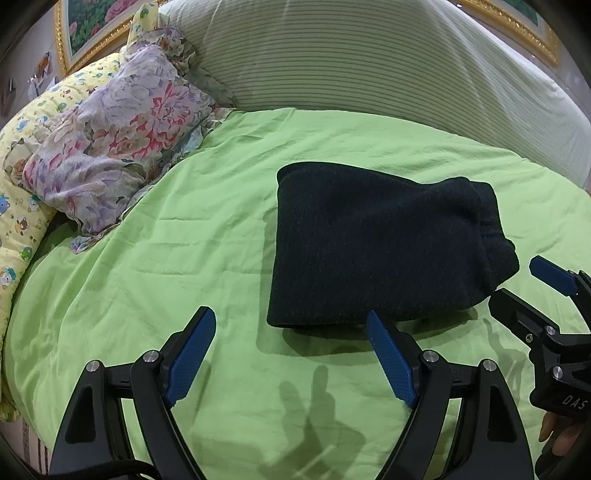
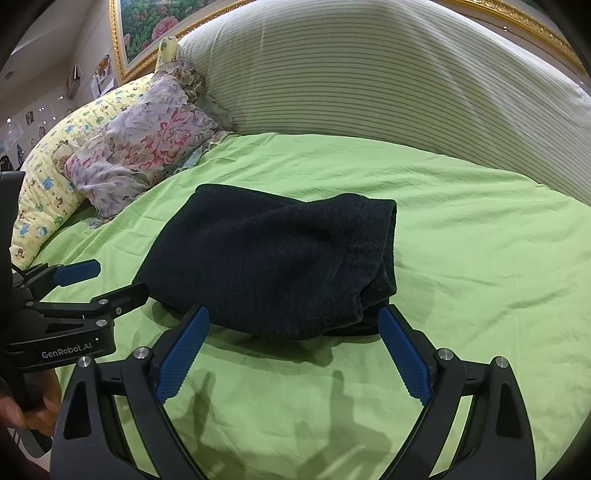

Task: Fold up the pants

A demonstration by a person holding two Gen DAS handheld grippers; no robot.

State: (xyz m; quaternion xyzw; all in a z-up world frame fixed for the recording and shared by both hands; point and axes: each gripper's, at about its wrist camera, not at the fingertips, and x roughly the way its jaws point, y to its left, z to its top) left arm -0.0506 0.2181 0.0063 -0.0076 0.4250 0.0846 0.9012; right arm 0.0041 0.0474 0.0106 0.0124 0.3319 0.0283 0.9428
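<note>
Dark navy pants (image 1: 376, 243) lie folded into a compact bundle on the green bed sheet (image 1: 184, 266); they also show in the right wrist view (image 2: 273, 262). My left gripper (image 1: 290, 317) is open and empty, just short of the bundle's near left corner. My right gripper (image 2: 293, 314) is open and empty, its blue pads (image 2: 404, 354) spread in front of the bundle's near edge. The right gripper shows at the right edge of the left wrist view (image 1: 517, 280); the left gripper shows at the left of the right wrist view (image 2: 114, 278).
A floral pillow (image 1: 118, 144) and a yellow cartoon-print pillow (image 1: 22, 206) lie at the left. A striped white-green bolster (image 1: 369, 62) runs along the back. Gold-framed flower pictures (image 2: 147, 26) hang on the wall behind.
</note>
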